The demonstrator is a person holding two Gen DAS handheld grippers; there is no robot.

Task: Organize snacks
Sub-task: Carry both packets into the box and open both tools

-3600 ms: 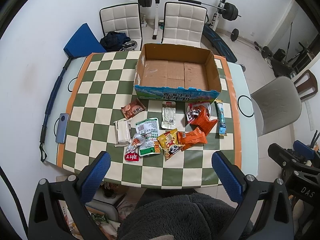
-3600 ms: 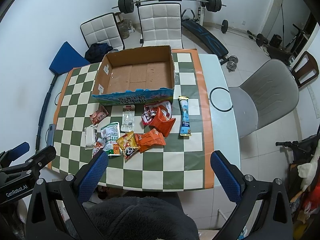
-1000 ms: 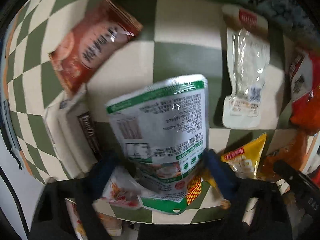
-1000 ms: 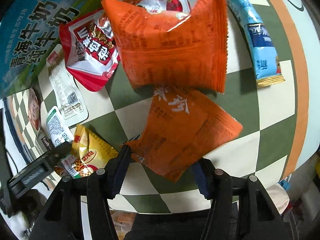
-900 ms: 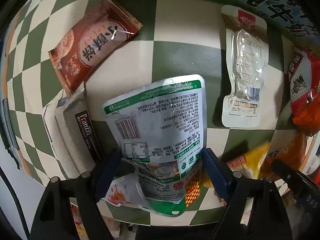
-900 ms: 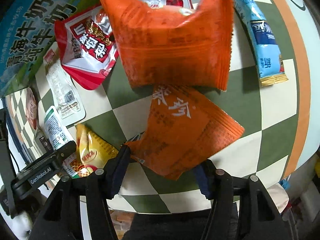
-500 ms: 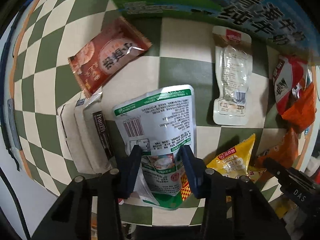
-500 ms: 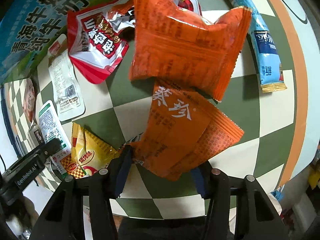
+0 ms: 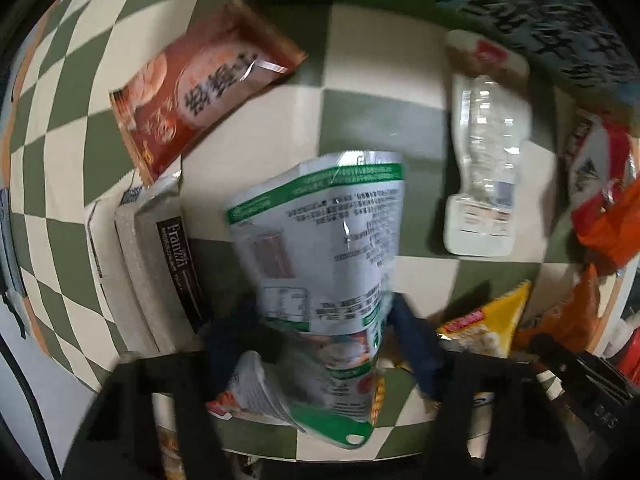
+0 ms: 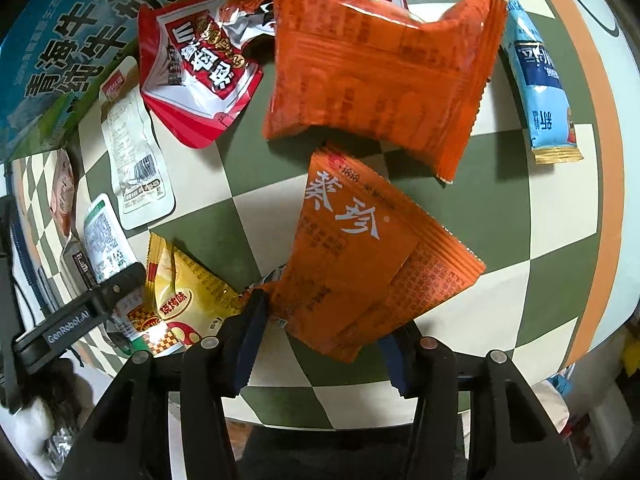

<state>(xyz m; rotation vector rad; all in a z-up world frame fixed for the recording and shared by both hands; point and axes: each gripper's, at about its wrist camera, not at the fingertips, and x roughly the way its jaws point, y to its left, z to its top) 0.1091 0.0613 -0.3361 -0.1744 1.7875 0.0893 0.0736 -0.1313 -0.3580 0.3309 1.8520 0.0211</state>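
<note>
My left gripper [image 9: 324,328] is shut on the green-and-white snack pouch [image 9: 324,240] and lifts its top end off the checkered table [image 9: 380,116]. My right gripper [image 10: 320,336] is shut on the lower orange snack pack [image 10: 360,256] and tilts it up off the table. A second, larger orange pack [image 10: 380,68] lies just beyond it. The blue-printed cardboard box [image 10: 68,40] stands at the far side of the snacks, and its front wall shows in the left wrist view [image 9: 520,12].
A brown-red sachet [image 9: 200,88], a grey Franzzi pack [image 9: 160,256], a clear pouch [image 9: 488,152] and a yellow bag [image 9: 488,324] lie around the left gripper. A red-white bag [image 10: 200,76] and a blue stick pack [image 10: 536,80] lie near the right gripper. The table edge is close on the right.
Both grippers came down from high above the table, closed on their packs and are now lifting them; the pouch and the orange pack have risen and tilted.
</note>
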